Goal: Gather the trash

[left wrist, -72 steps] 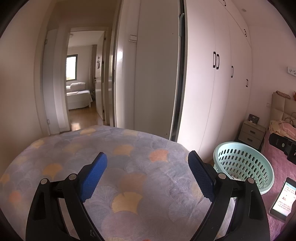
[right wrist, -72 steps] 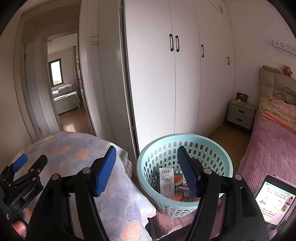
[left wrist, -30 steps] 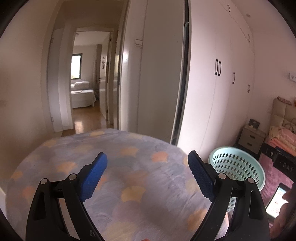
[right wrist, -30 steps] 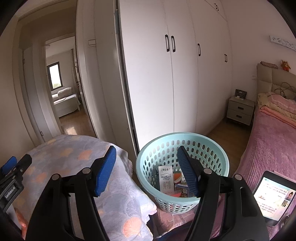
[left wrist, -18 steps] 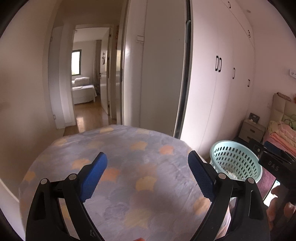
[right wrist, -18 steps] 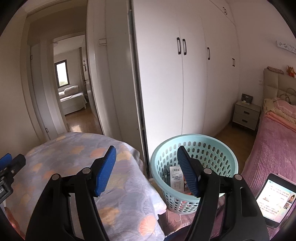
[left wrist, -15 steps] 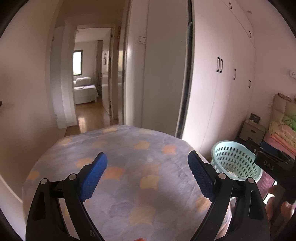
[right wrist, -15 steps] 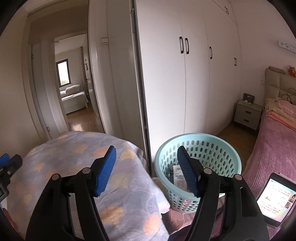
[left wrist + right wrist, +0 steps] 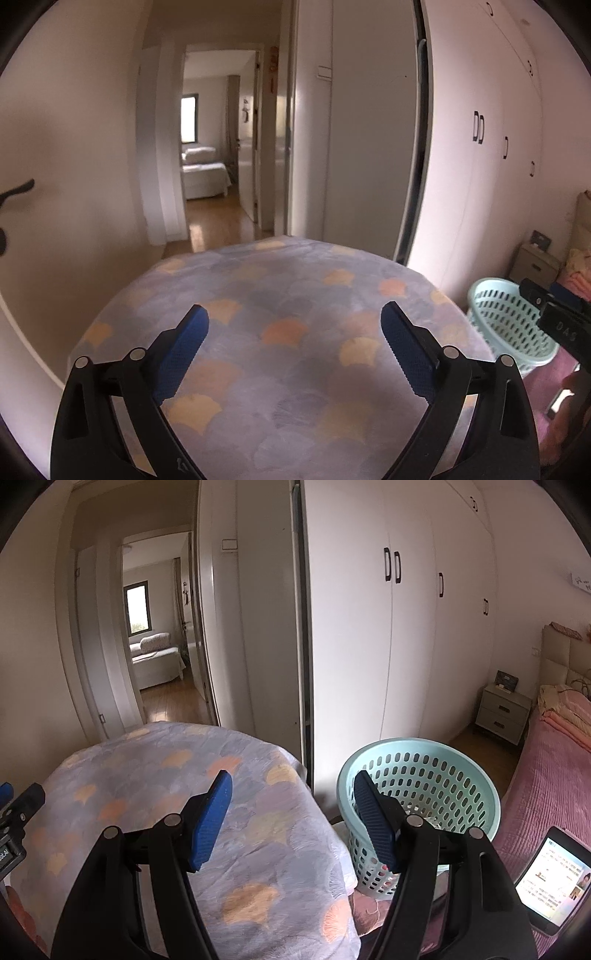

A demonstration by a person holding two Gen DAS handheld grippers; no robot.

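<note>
Mint-green perforated basket (image 9: 461, 794) upright between a round-edged surface under a grey-lilac cover with orange and yellow fan shapes (image 9: 166, 775) and a pink-covered bed (image 9: 546, 775), just in front of the white wardrobe (image 9: 369, 627); base hidden behind the gripper's right finger. Inside the basket, only a pale patch low down and a speck of red through the holes, too little to tell which pieces of trash. Same basket (image 9: 509, 325) at the right edge of the left wrist view, beyond the rim of the patterned cover (image 9: 295, 280). Right gripper (image 9: 292, 781) hanging over the cover's edge and the basket's near rim, jaws partly apart, nothing between the blue pads. Left gripper (image 9: 294, 314) above the middle of the cover, jaws just widened to nearly their fullest, nothing between them, no contact with the fabric visible. Tip of the left gripper (image 9: 14, 812) also at the far left of the right wrist view, well apart from the basket; black body of the right gripper (image 9: 561, 321) in front of the basket in the left wrist view. Lit phone (image 9: 550, 878) lying on the pink bed near the basket. Grey nightstand (image 9: 502, 709) against the far wall beside the bed's head. Open doorway (image 9: 159, 627) left of the wardrobe, another room with a window beyond.
</note>
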